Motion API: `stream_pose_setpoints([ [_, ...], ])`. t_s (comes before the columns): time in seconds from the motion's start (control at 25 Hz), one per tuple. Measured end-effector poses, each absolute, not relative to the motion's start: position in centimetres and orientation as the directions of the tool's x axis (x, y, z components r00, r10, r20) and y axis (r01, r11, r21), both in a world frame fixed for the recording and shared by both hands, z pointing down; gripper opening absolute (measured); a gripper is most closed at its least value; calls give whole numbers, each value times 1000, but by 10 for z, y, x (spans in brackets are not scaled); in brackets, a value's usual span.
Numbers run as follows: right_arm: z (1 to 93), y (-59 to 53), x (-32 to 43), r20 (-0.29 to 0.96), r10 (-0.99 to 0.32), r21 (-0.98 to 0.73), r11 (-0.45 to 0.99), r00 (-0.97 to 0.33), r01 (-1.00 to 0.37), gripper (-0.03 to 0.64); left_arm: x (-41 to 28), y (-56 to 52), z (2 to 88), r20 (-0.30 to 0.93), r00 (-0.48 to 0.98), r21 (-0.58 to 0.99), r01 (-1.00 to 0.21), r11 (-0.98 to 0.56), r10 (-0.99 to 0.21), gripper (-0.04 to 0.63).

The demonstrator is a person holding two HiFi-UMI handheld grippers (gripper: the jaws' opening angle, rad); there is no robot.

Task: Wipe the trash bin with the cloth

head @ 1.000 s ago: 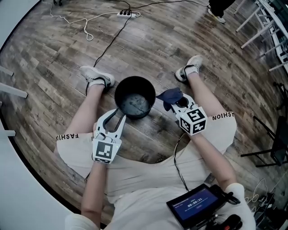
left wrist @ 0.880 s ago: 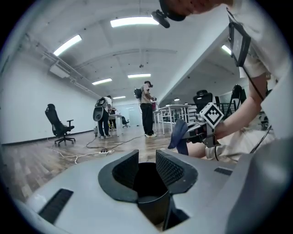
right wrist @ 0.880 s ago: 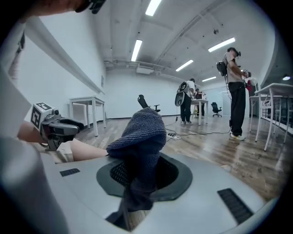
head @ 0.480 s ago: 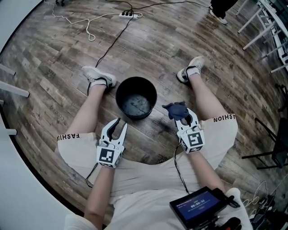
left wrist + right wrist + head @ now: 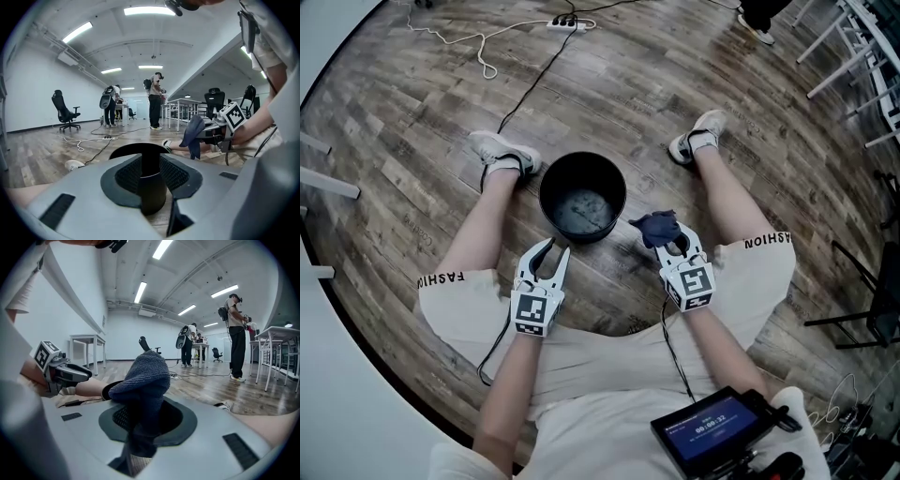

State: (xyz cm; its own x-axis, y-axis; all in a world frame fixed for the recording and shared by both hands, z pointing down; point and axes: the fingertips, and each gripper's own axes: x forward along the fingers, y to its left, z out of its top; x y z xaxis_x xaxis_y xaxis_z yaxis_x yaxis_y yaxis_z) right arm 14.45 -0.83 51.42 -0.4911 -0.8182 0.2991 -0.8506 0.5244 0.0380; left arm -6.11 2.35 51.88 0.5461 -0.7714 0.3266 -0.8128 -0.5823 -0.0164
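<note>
Your right gripper [image 5: 678, 242] pinches a bunched, dark blue knitted cloth [image 5: 656, 225] that bulges up out of its jaws. Your left gripper [image 5: 554, 249] has its jaws apart and empty. Its tips are just short of the round, smooth black bin [image 5: 581, 211], which stands on the wood-plank floor [image 5: 675, 94] between your legs.
</note>
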Motion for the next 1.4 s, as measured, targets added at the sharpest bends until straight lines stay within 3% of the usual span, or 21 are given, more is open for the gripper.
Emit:
stream_pose_setpoints([
  [1.4,523,-10,139,343,-813,86,527,-471,-846,81,-66,21,526,351,525,0,-828,-561,-775,129],
])
